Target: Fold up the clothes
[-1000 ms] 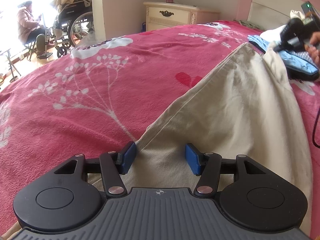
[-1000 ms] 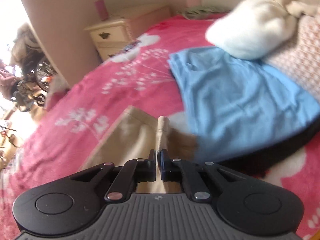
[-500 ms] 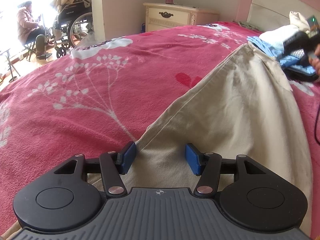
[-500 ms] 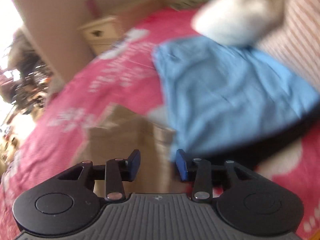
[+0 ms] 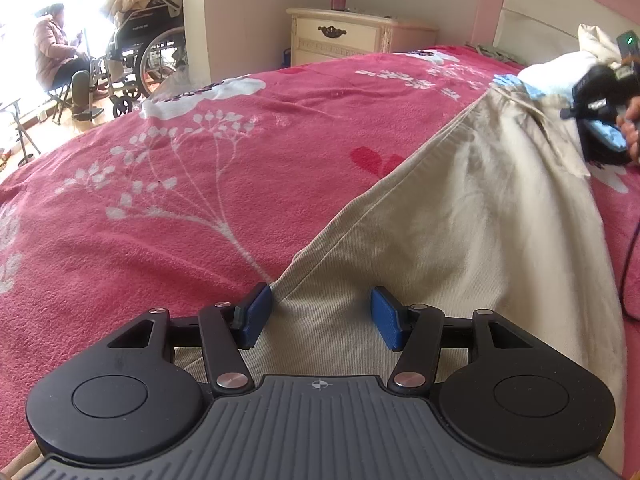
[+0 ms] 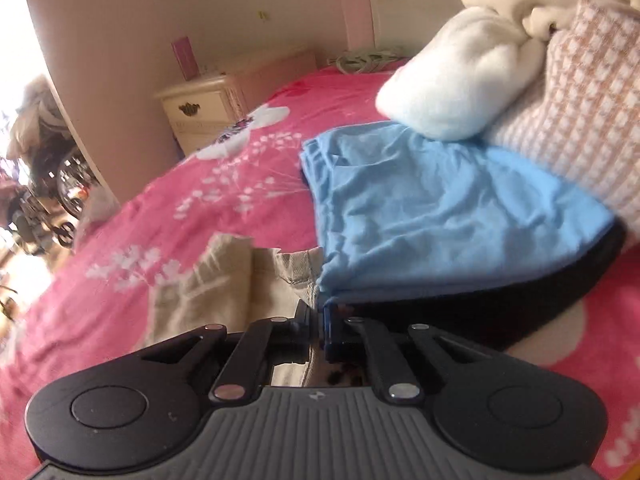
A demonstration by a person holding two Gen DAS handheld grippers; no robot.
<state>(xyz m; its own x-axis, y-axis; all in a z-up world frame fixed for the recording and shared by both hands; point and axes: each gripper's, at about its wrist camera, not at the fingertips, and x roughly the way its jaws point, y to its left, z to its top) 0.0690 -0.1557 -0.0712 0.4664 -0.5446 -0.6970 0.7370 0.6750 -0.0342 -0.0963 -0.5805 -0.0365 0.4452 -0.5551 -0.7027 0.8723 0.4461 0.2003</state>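
Trousers (image 5: 460, 216), beige, stretched lengthwise on the red bedspread (image 5: 160, 184). My left tool (image 5: 322, 312) is spread wide, straddling the near end, gripping nothing. My right tool (image 6: 318, 326) is pinched on the far end beside the blue garment (image 6: 432, 208). Likely a fold step; left must clamp before any lift.

Both wrist views skim the bedspread (image 5: 200, 200) toward the headboard.
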